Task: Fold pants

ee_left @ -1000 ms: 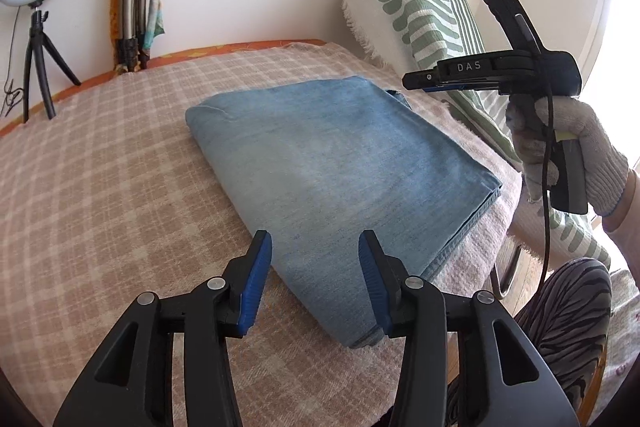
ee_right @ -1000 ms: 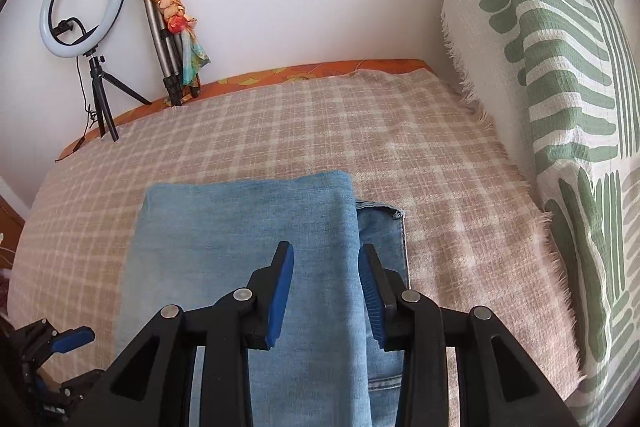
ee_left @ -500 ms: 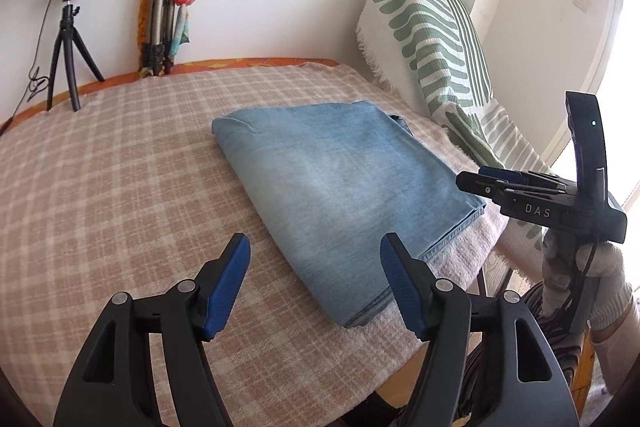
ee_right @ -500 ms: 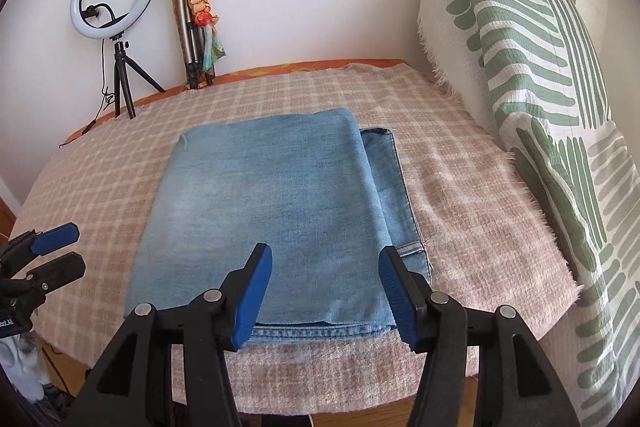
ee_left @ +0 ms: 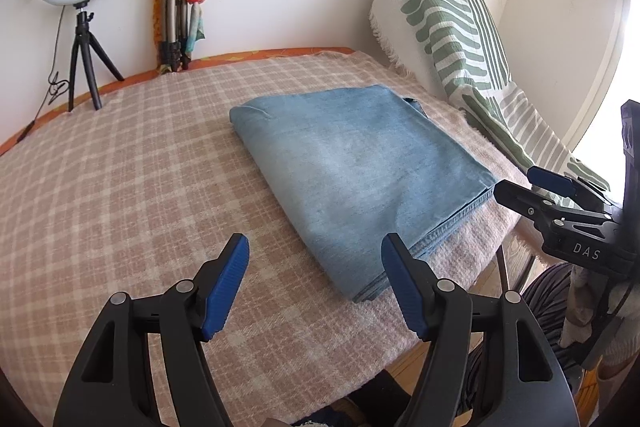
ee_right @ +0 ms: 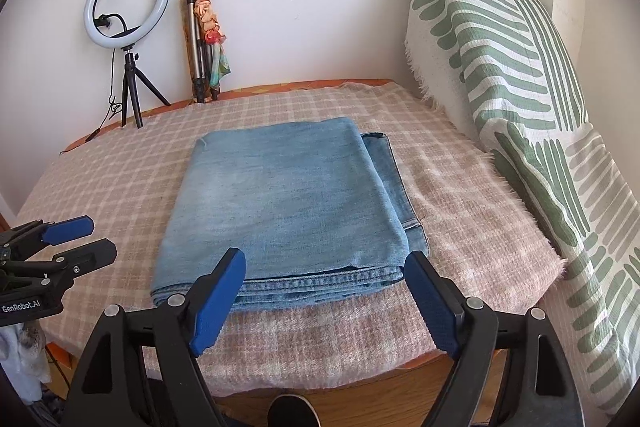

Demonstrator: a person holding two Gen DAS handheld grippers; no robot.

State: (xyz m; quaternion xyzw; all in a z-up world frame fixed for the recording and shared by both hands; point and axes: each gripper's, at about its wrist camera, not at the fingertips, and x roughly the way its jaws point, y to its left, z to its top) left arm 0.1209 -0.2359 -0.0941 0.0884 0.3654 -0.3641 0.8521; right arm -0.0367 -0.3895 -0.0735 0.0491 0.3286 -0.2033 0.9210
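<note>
Here, left wrist view: our left gripper [ee_left: 315,259] hovers clear of the folded jeans [ee_left: 356,175], fingers spread and empty, angled down at the checked blanket [ee_left: 120,187] on the worktop. The jeans lie flat mid-blanket, seemingly finished. Right wrist view: our right gripper [ee_right: 325,277] sits off the near hem of the jeans [ee_right: 288,199], its fingers opening, nothing between them; the pose reads as a release. Ring light [ee_right: 127,4] and striped cushion [ee_right: 500,67] stand behind.

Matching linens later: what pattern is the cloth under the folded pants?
Pink-and-cream plaid cloth beneath the folded pants; clearest in the right wrist view.
</note>
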